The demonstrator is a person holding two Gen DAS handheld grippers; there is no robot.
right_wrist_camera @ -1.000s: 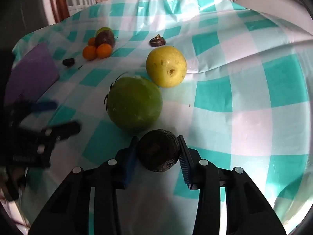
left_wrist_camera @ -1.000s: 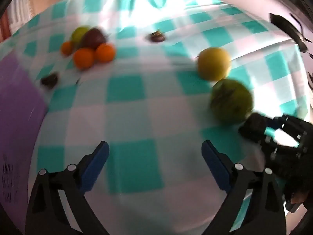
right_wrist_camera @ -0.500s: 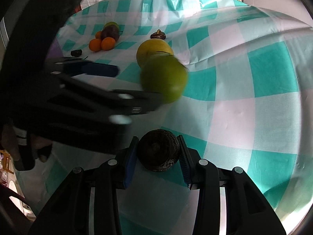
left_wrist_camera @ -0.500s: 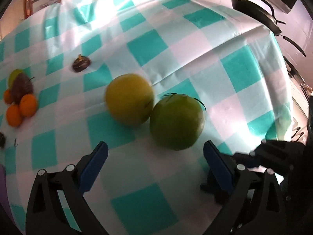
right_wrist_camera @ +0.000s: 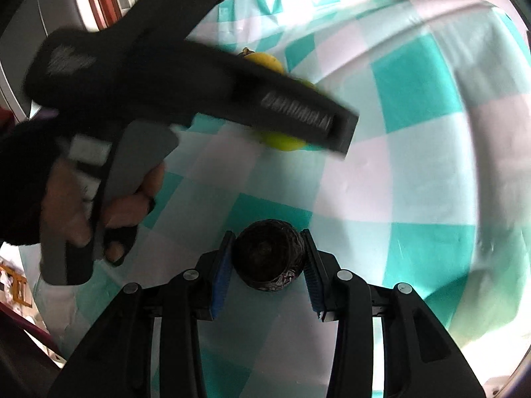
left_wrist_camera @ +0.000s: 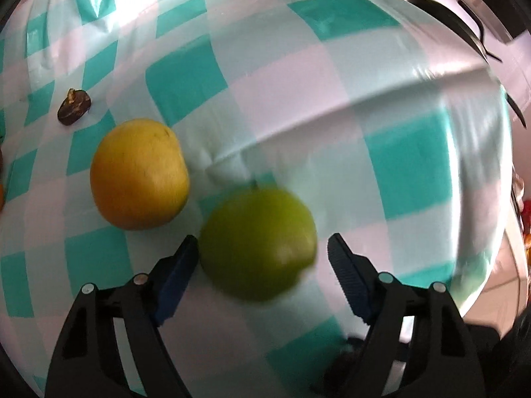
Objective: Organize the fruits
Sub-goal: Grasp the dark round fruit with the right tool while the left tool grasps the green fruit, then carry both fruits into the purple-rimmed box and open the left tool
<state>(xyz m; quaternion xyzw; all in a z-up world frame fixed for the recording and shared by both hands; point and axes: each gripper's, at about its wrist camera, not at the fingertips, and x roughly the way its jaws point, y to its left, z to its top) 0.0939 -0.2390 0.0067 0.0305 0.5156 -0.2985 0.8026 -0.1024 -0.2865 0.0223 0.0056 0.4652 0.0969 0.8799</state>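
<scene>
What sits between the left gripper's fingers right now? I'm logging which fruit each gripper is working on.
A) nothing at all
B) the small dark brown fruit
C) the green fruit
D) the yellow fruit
C: in the left wrist view the green fruit lies between the closing fingers of the left gripper, while the yellow fruit rests outside them to the left.

A teal-and-white checked tablecloth covers the table, creased in a ridge across its middle and hanging over the far edge. Beyond that edge, at the upper right of the left wrist view, a black pan rests on a pale counter.
</scene>
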